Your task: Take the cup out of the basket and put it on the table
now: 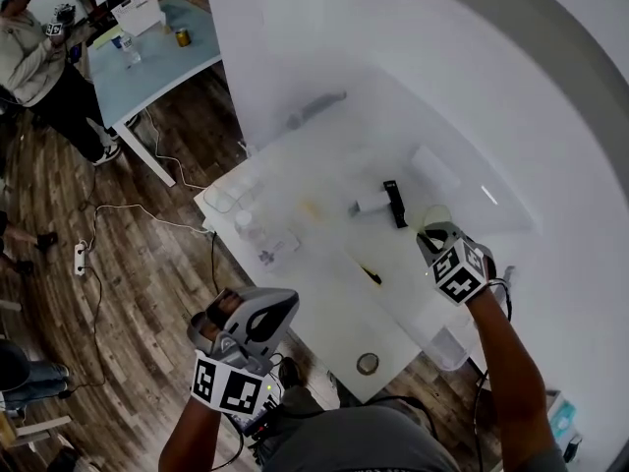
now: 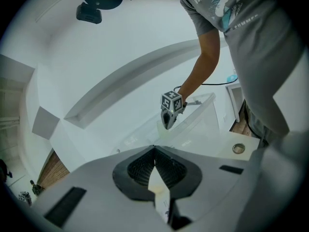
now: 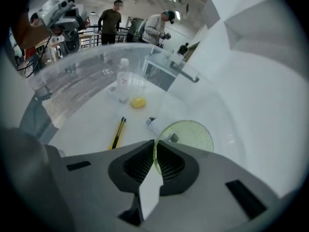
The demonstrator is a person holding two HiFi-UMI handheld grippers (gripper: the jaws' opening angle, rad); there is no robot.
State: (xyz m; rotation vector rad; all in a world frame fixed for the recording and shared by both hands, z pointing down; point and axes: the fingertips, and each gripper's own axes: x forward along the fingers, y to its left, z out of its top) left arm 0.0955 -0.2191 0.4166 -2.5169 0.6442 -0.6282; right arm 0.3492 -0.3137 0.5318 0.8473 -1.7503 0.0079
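The cup is pale green and see-through, and I look down into its round mouth. My right gripper is shut on the near side of its rim. From the head view the cup is a faint yellowish ring just beyond the right gripper, at the table's right side. A clear plastic basket wall curves round this spot. I cannot tell whether the cup rests on anything. My left gripper hangs low off the table's front edge; its jaws are shut with nothing between them.
On the white table lie a yellow utility knife, a white tube, a small yellow object and a clear bottle. A black object lies near the middle. A person stands by another table at the far left.
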